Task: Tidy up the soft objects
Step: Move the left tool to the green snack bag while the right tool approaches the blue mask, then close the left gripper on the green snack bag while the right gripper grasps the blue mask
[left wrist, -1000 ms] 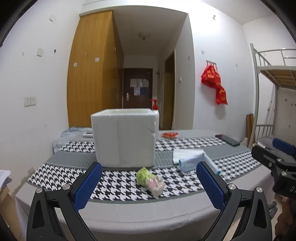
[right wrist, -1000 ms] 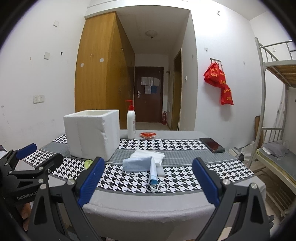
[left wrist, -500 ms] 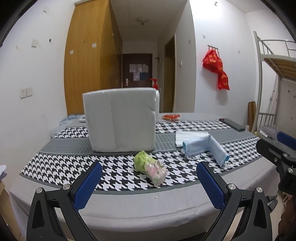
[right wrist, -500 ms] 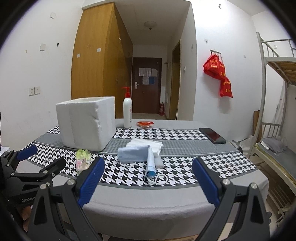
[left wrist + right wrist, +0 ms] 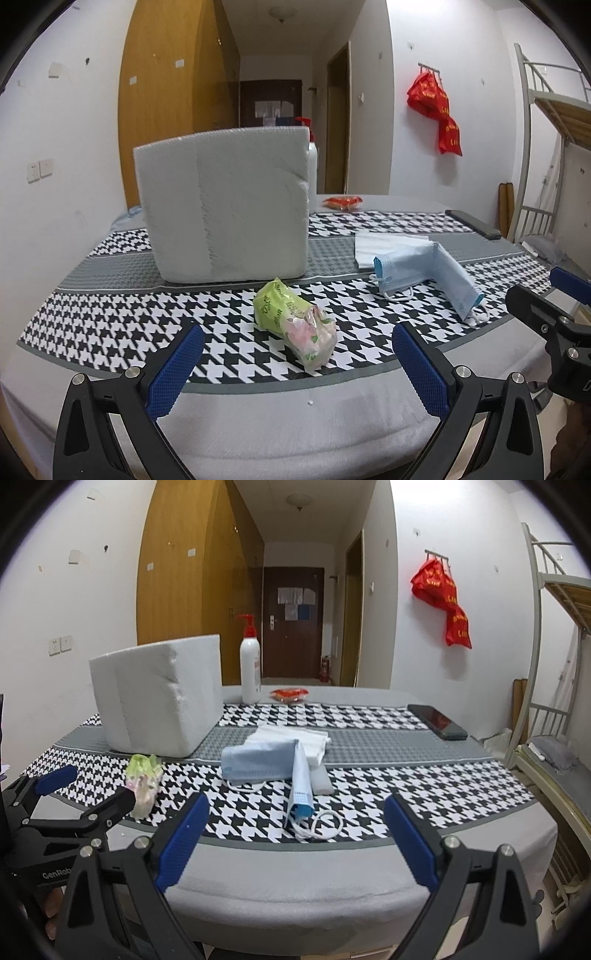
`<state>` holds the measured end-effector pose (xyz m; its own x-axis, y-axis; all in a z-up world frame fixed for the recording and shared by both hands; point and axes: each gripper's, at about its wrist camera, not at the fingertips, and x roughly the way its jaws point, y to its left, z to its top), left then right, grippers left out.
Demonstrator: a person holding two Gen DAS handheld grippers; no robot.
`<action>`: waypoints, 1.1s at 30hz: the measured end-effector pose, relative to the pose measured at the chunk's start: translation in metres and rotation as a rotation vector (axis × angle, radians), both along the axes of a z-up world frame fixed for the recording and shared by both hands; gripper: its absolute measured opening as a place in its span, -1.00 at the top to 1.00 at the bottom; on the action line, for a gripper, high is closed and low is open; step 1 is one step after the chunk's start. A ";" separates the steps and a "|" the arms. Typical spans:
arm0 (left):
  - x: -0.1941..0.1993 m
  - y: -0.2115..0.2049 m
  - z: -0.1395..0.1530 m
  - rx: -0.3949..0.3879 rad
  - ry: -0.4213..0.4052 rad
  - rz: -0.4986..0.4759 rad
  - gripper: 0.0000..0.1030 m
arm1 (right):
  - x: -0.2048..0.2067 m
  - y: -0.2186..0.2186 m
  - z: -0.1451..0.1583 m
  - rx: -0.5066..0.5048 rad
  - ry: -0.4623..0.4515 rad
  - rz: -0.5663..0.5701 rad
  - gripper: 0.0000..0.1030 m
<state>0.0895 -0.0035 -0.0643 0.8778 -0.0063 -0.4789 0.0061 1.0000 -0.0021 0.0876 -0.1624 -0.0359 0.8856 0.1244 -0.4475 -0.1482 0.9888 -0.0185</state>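
Observation:
A green and pink tissue packet point(image 5: 293, 319) lies on the houndstooth cloth just in front of my left gripper point(image 5: 297, 329), which is open and holds nothing. Behind the packet stands a white foam box point(image 5: 225, 206). Two light blue face masks point(image 5: 424, 273) lie folded to the right, on white folded tissues point(image 5: 388, 243). In the right wrist view the masks point(image 5: 266, 762) sit ahead of my right gripper point(image 5: 295, 799), also open and holding nothing. The packet point(image 5: 142, 781) shows at the left there, beside the foam box point(image 5: 159, 698).
A white pump bottle point(image 5: 250, 672) and a red snack packet point(image 5: 289, 694) stand at the table's back. A black phone point(image 5: 437, 722) lies at the right. A metal bunk bed point(image 5: 546, 716) stands right of the table. The grey table edge point(image 5: 295, 878) is close in front.
Both grippers have come lower and closer to the table. The tissue packet and the masks look larger and nearer. Both stay open.

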 end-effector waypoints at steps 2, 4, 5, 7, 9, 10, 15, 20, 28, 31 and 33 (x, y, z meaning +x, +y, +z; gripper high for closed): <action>0.006 0.000 -0.002 0.002 0.014 -0.002 -0.98 | 0.008 0.001 -0.001 0.006 0.013 0.003 -0.89; 0.015 0.001 -0.005 0.002 0.031 0.000 -0.98 | 0.013 0.002 -0.003 0.008 0.021 0.005 -0.89; 0.019 0.002 -0.006 0.001 0.044 0.002 -0.98 | 0.016 0.002 -0.004 0.007 0.025 0.005 -0.89; 0.026 0.004 -0.008 -0.011 0.065 0.004 -0.98 | 0.022 0.003 -0.005 0.006 0.034 0.004 -0.89; 0.031 0.003 -0.009 -0.009 0.078 0.008 -0.98 | 0.028 0.002 -0.006 0.006 0.045 0.001 -0.89; 0.034 0.003 -0.010 -0.002 0.089 0.013 -0.98 | 0.032 0.002 -0.008 0.007 0.052 0.000 -0.89; 0.049 0.005 -0.016 0.001 0.147 0.024 -0.98 | 0.045 0.004 -0.012 0.002 0.075 0.009 -0.89; 0.060 0.003 -0.020 0.014 0.173 0.024 -0.94 | 0.055 0.007 -0.015 -0.001 0.089 0.020 -0.89; 0.081 -0.005 -0.027 0.010 0.210 0.014 -0.62 | 0.065 0.011 -0.020 -0.031 0.103 0.013 -0.89; 0.084 -0.001 -0.029 -0.003 0.224 0.014 -0.34 | 0.067 0.013 -0.021 -0.041 0.103 0.012 -0.88; 0.086 -0.001 -0.030 -0.007 0.224 0.012 -0.23 | 0.068 0.014 -0.022 -0.043 0.109 0.012 -0.86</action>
